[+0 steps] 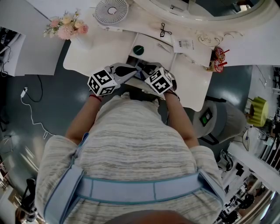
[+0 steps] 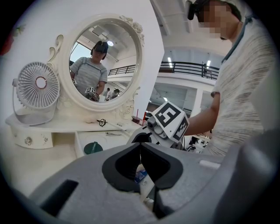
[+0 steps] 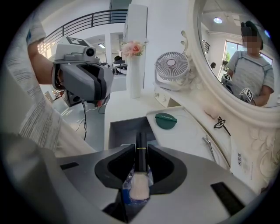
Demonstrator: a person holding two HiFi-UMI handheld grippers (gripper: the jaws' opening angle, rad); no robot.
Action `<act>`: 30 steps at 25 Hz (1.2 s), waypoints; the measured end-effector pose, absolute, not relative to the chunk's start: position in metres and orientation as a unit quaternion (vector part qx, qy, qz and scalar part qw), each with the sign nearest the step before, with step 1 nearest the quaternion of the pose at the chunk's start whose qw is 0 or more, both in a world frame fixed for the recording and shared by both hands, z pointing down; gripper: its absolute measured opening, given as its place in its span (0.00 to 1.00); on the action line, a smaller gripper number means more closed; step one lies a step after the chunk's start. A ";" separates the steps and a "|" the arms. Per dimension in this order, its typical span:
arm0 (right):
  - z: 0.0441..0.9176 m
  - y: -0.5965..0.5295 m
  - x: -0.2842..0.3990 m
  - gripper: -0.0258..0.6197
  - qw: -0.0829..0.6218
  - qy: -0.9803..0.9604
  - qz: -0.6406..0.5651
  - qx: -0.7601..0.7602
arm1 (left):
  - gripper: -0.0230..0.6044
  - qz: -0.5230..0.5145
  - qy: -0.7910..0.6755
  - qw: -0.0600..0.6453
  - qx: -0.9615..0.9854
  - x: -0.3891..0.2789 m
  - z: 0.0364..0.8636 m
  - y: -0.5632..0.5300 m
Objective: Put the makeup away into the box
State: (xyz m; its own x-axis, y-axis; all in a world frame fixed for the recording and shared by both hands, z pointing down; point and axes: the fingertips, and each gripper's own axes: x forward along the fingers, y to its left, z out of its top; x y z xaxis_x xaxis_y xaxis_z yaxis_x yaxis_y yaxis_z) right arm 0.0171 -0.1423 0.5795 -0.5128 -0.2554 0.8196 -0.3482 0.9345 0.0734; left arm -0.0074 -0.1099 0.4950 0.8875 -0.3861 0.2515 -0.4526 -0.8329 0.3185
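Note:
My right gripper (image 3: 141, 151) is shut on a makeup bottle (image 3: 140, 186) with a beige body, a blue wrap and a black cap ringed in gold. It points down over the open grey box (image 3: 124, 130) set in the white dressing table (image 1: 96, 52). A round green compact (image 3: 166, 120) lies on the white surface just beyond the box. My left gripper (image 2: 140, 146) hangs beside the right one with its jaw tips together and nothing between them. In the head view both marker cubes sit side by side at the table's front edge, with the left gripper (image 1: 130, 72) close to the right gripper (image 1: 144, 70).
A white desk fan (image 1: 112, 11) and a vase of pink flowers (image 1: 68, 26) stand at the back left. Behind the table rises an oval mirror (image 2: 105, 61). A black hair clip (image 1: 165, 30) and a printed card (image 1: 183, 43) lie near it. A grey stool (image 1: 214, 118) stands to the right.

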 end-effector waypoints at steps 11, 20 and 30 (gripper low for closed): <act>0.567 -0.145 0.022 0.27 0.436 -0.877 0.059 0.193 | 0.06 0.087 -0.222 0.187 0.953 -0.008 0.495 -0.109; 0.538 -0.151 0.038 0.27 0.379 -0.889 0.081 0.246 | 0.06 0.087 -0.219 0.183 0.954 -0.006 0.492 -0.111; 0.503 -0.148 0.062 0.27 0.295 -0.900 0.127 0.294 | 0.06 0.082 -0.214 0.167 0.959 0.000 0.478 -0.113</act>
State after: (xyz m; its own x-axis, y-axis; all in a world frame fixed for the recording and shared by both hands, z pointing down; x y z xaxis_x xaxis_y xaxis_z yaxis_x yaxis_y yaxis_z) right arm 0.0619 -0.1485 0.5035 -0.6528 -0.4543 0.6062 -0.6042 0.7949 -0.0550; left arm -0.0001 -0.1134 0.4778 0.8953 -0.3826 0.2281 -0.4371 -0.8531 0.2850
